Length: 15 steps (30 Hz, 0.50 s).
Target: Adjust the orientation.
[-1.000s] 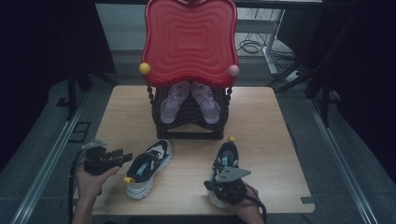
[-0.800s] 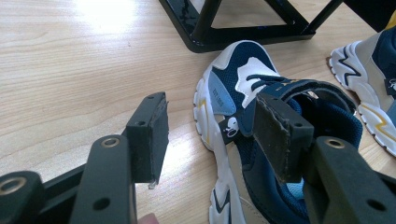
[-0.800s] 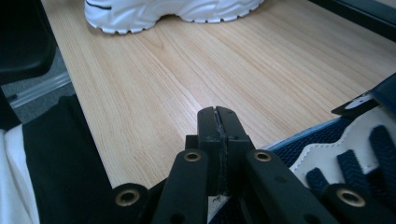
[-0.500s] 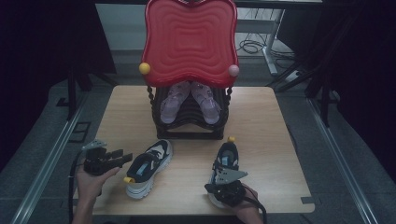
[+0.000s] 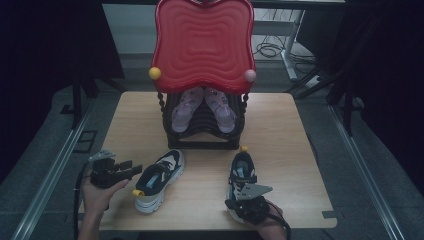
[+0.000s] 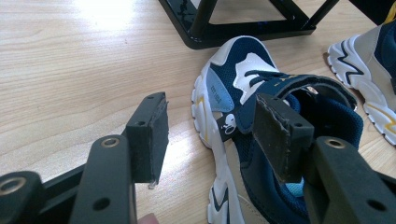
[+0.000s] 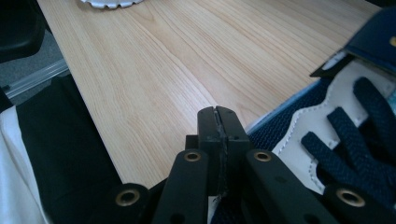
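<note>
My left gripper [image 5: 131,170] sits at the near left of the table [image 5: 290,125], its jaws apart and gripping nothing; in the left gripper view one pad [image 6: 275,135] hangs over the collar of the left shoe [image 6: 261,140], the other over bare wood beside it. That shoe [image 5: 157,180] lies angled, toe pointing toward the black shoe rack [image 5: 202,125]. My right gripper [image 7: 218,126] is at the near right, jaws pressed together, low against the heel end of the right shoe [image 5: 243,175]; I can't quite tell whether any fabric is pinched between them. A pink pair [image 5: 202,107] rests in the rack under the red tray [image 5: 202,45].
</note>
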### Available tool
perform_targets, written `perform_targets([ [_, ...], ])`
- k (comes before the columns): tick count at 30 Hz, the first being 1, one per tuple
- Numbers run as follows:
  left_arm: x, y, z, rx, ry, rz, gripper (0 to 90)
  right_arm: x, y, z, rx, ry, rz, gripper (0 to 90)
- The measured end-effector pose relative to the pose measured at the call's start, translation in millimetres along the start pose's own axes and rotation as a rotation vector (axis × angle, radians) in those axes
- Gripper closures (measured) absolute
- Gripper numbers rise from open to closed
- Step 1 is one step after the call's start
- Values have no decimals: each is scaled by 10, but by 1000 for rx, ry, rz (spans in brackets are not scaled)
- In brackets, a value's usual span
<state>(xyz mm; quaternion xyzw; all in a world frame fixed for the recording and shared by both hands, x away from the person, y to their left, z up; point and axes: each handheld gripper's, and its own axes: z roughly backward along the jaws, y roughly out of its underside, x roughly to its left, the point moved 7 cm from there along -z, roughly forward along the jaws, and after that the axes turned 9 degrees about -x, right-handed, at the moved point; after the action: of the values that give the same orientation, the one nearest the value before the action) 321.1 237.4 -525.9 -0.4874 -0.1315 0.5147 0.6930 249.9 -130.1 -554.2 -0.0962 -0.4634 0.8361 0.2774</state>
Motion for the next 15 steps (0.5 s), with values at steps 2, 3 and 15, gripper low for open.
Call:
perform_targets([
  [2, -1, 1, -3, 0, 0, 0, 456, -17, 20, 33, -5, 1, -11, 893],
  [3, -2, 2, -6, -1, 1, 0, 456, -27, 33, 53, -9, 4, -17, 893],
  [15, -14, 18, -29, 14, 3, -4, 452, -172, 194, 324, -34, 48, -83, 894],
])
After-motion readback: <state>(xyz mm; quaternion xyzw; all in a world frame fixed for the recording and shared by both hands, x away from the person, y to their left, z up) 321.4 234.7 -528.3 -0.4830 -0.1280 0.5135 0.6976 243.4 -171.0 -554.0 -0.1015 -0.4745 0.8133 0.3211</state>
